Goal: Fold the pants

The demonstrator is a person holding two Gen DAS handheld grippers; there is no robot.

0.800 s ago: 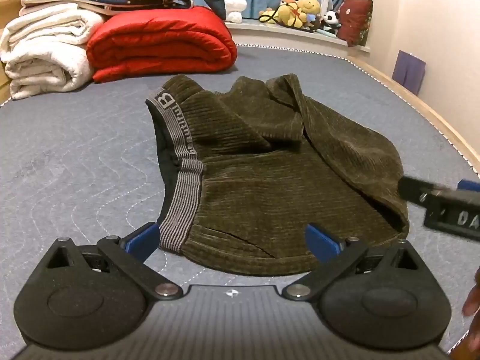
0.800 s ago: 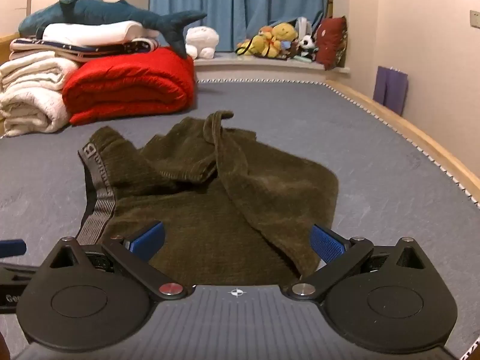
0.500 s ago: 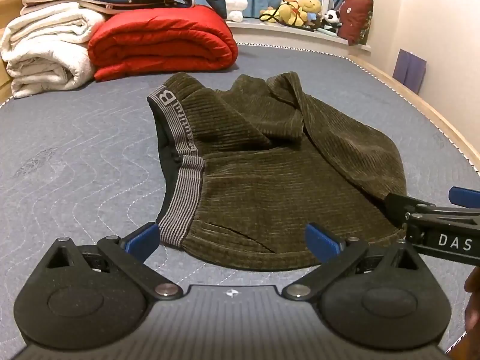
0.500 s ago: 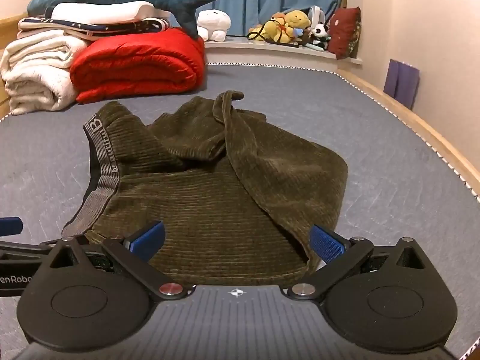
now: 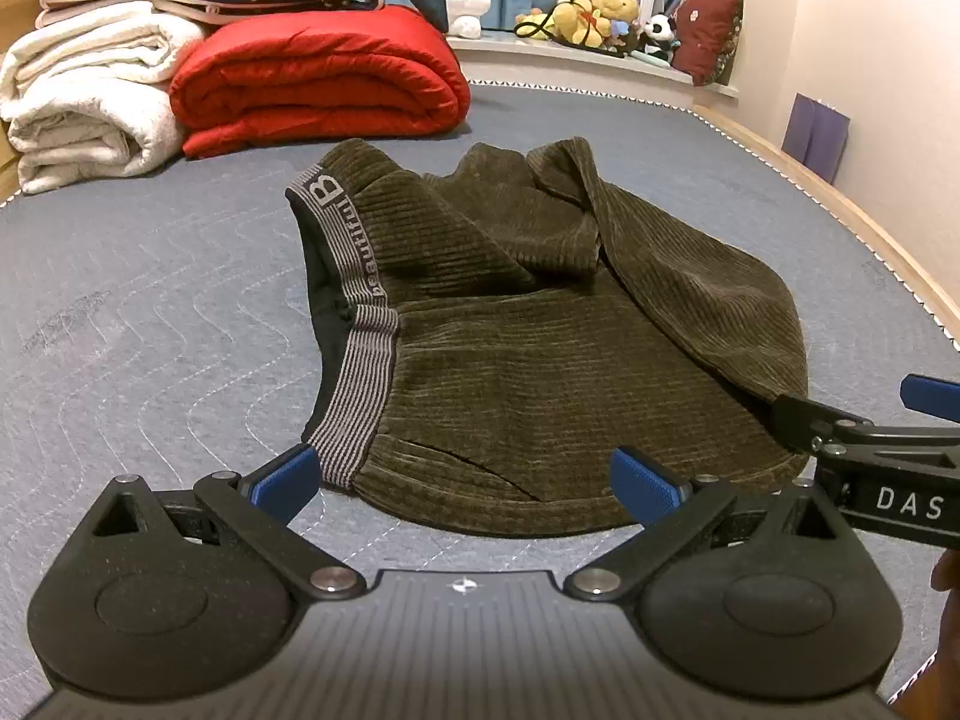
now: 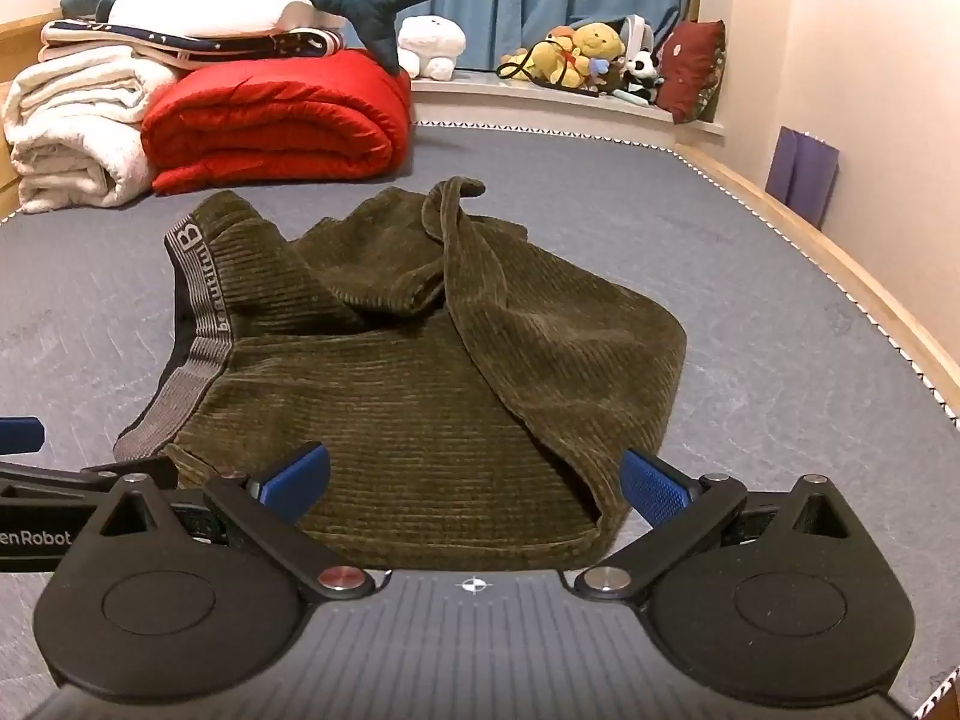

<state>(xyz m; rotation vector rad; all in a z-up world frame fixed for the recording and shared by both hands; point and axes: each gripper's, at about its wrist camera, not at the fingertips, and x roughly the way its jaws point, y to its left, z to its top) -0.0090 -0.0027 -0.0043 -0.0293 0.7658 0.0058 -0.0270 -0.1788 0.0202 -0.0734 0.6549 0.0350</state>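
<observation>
Approach step before the grasp is judged in hand: olive corduroy pants (image 5: 540,372), already bunched into a rough fold, are laid on the grey quilted mattress (image 5: 150,330) directly ahead of both tools. The left hand-held gripper (image 5: 465,480) is held released, jaws wide, with the striped waistband (image 5: 360,384) end just ahead of its left finger and the near hem between the pads, nothing pinched. The right hand-held gripper (image 6: 474,483) is likewise released, jaws spread over the near hem, its right pad just beside the folded corner. Next move is judged to call for lowering onto the near edge and clenching both before lifting it away. Compared with the earlier frames, both tools have been brought closer to the pants, and the right one is seen further into the left view. Red quilt (image 5: 318,90) is well beyond.
</observation>
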